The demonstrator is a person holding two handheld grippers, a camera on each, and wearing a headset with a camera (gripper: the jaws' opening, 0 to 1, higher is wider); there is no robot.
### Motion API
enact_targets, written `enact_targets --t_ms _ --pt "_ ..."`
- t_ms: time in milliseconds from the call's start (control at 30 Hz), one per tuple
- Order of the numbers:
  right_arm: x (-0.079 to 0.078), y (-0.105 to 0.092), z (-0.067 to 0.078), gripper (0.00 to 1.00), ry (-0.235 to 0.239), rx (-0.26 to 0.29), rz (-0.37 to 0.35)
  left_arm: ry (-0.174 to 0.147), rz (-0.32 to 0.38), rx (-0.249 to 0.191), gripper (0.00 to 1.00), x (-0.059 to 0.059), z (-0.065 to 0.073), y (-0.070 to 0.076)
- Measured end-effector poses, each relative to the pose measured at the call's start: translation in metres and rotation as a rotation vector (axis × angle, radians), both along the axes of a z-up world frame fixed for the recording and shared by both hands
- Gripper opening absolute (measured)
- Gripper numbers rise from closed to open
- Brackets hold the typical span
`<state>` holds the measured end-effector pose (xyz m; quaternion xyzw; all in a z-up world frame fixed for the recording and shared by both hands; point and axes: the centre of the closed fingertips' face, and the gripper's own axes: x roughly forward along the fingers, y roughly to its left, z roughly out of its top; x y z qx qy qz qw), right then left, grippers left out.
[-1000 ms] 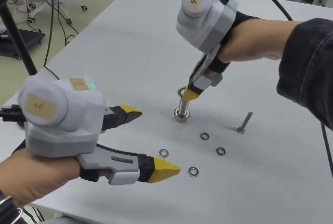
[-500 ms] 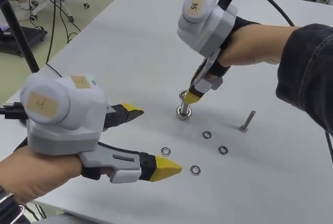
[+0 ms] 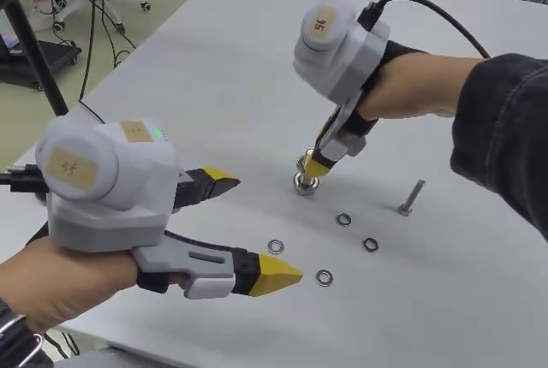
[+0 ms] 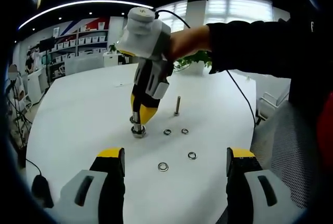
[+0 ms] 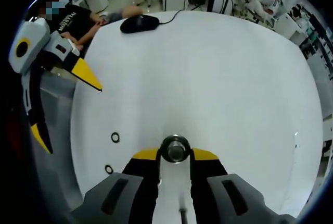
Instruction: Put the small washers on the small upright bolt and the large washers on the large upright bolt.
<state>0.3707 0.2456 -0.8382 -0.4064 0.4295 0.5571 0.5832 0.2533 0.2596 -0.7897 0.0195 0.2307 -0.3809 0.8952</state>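
Observation:
The large upright bolt [image 3: 306, 178] stands mid-table with a stack at its base. My right gripper [image 3: 315, 166] points down at its top, shut on a large washer [image 5: 175, 149] that sits over the bolt's tip between the yellow tips. The small upright bolt [image 3: 410, 198] stands bare to the right. Several loose washers lie in front, among them one [image 3: 275, 246] nearest my left gripper, one [image 3: 324, 277] and one [image 3: 343, 219]. My left gripper [image 3: 253, 229] hovers open at the near left, nothing between its jaws; in its own view [image 4: 176, 154] it faces the large bolt [image 4: 137, 129].
The white table [image 3: 214, 86] stretches bare behind the bolts. A black computer mouse [image 5: 139, 23] with its cable lies at the far edge, where a person sits. Cables and chair legs stand on the floor [image 3: 94, 17] off the table's left side.
My right gripper has sunk a little lower over the large bolt with the washer. The left gripper has stayed open in about the same place; the head camera has shifted slightly.

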Motion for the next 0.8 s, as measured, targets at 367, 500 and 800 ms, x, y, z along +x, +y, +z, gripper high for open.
enact_targets --t_ms 367,500,800 --pt "0.0 0.002 -0.011 0.23 -0.002 -0.006 -0.007 -0.001 0.0 0.0 0.8 0.0 0.0 0.001" --pt "-0.001 0.001 -0.014 0.23 -0.002 -0.01 -0.008 -0.001 0.001 -0.002 0.8 0.0 0.0 0.001" --pt "0.0 0.001 -0.02 0.23 -0.01 -0.021 -0.002 0.0 0.002 -0.004 0.79 0.0 -0.001 0.002"
